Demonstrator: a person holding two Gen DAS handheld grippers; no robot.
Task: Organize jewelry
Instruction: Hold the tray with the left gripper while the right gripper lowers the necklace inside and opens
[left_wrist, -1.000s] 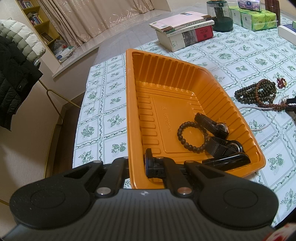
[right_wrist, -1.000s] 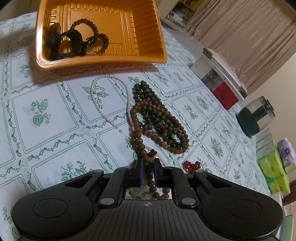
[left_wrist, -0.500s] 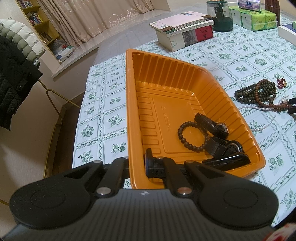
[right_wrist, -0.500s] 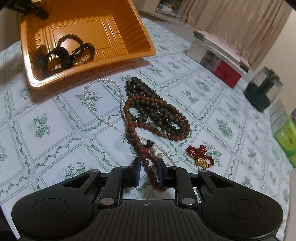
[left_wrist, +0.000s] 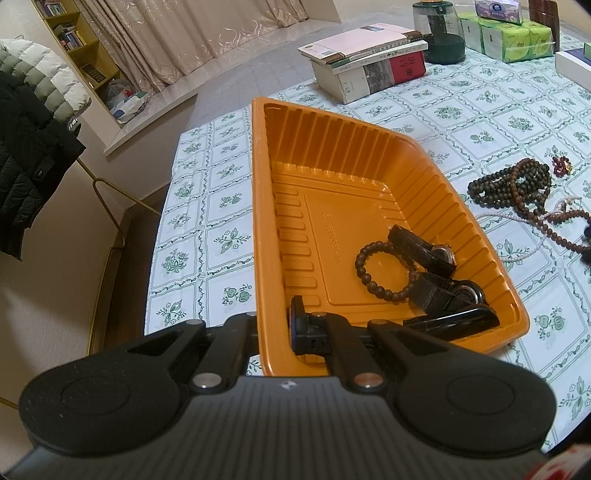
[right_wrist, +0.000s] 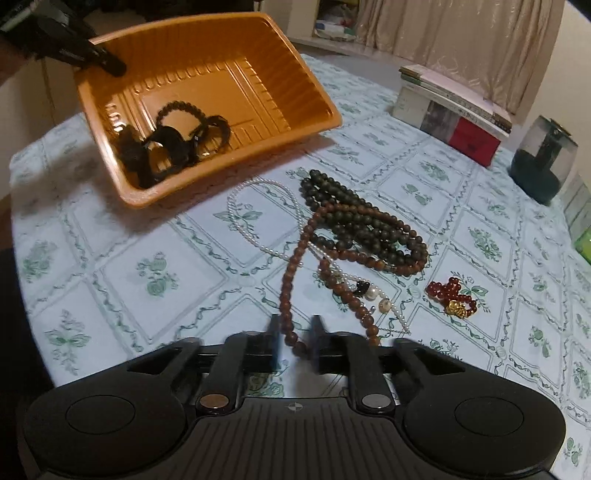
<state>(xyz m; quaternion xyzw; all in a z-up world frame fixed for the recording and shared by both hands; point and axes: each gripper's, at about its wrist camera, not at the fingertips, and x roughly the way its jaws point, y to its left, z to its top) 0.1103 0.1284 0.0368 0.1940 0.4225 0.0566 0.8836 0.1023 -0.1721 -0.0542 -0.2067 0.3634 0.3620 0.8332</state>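
Between your right gripper's (right_wrist: 293, 341) opening jaws, the brown bead strand (right_wrist: 291, 284) is slipping loose, needing regrasp; your left gripper (left_wrist: 275, 325) is clamping the orange tray (left_wrist: 269, 229).

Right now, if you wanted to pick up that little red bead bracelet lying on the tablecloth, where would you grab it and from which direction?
Probably from straight above, pinching across the bunched beads of the red bracelet near its gold charm. It lies flat in a small clump on the tablecloth, apart from the tangled brown bead strand, so a top-down pinch should lift it alone without snagging the rest.
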